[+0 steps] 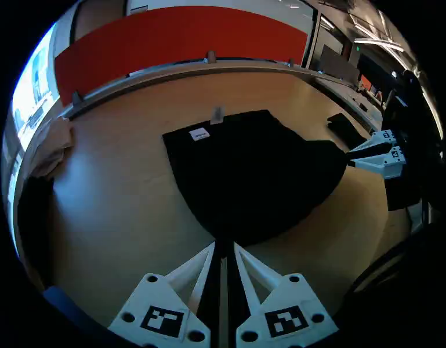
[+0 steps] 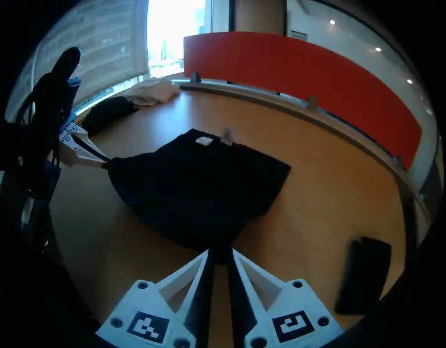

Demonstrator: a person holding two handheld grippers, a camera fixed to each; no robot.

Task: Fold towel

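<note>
Black towel (image 1: 251, 168) lay on the wooden bench (image 1: 118, 191), spread mid-surface and bunched into an uneven, rounded shape. A small white label (image 1: 199, 134) sat on its far part, near the back edge.

Left tongs (image 1: 223, 249): fingers drawn nearly together, with only a narrow slit between them. Black fabric filled that slit at the tips, so they were clamped on the near edge of the towel. The cloth narrowed to a point where it entered the fingers.

Right tongs (image 2: 220, 254): same condition, fingers close together with towel fabric pinched between the tips. In the left gripper view these tongs appeared at the far right, gripping another pulled-out corner of the towel. The two grip points were well apart, on different sides of the cloth.

Also on the bench:
- A flat black object (image 2: 365, 272), apart from the towel.
- A beige cloth (image 2: 153, 90) and a dark bundle (image 2: 109, 110), both near the window end.

A red panel (image 1: 182, 40) ran behind the bench's back edge.
</note>
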